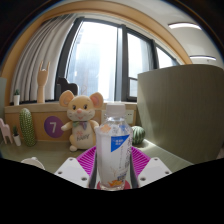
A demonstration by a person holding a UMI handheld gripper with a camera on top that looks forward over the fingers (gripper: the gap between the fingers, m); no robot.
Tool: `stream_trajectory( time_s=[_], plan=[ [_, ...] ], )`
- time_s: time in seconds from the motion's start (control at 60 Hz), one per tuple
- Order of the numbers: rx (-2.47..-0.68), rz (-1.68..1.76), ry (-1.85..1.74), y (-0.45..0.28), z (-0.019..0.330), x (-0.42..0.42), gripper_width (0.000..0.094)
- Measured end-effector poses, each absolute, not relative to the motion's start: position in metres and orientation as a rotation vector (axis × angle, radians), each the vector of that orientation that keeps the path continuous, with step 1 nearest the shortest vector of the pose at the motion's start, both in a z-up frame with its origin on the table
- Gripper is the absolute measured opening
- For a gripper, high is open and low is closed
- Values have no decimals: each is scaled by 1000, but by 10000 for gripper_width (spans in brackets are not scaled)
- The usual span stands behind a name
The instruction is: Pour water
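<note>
My gripper pinches an upright clear plastic water bottle with blue label; its base is hidden.

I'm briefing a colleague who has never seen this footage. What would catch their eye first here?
First, the clear plastic water bottle with a blue-and-white label, standing upright between the pink-padded fingers of the claw, which press on it from both sides. Just beyond it, a beige plush mouse with pink ears sits on the sill before the large dark-framed window.
</note>
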State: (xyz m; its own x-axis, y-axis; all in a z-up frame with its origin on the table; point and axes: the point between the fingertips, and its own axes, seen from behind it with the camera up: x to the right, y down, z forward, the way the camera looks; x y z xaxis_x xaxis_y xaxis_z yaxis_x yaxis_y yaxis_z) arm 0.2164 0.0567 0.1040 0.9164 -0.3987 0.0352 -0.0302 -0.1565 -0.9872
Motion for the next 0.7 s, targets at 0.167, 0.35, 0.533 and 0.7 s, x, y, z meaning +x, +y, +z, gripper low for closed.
stream_trajectory(
  time_s=[0.167,0.35,0.533,0.7],
  plan=[
    [-1844,-347,313,41,74,220,734],
    [-1889,-287,282,2,62,191,740],
    [-1869,-206,236,-62,71,123,731],
    [-1860,-80,102,-112,92,33,739]
  ],
)
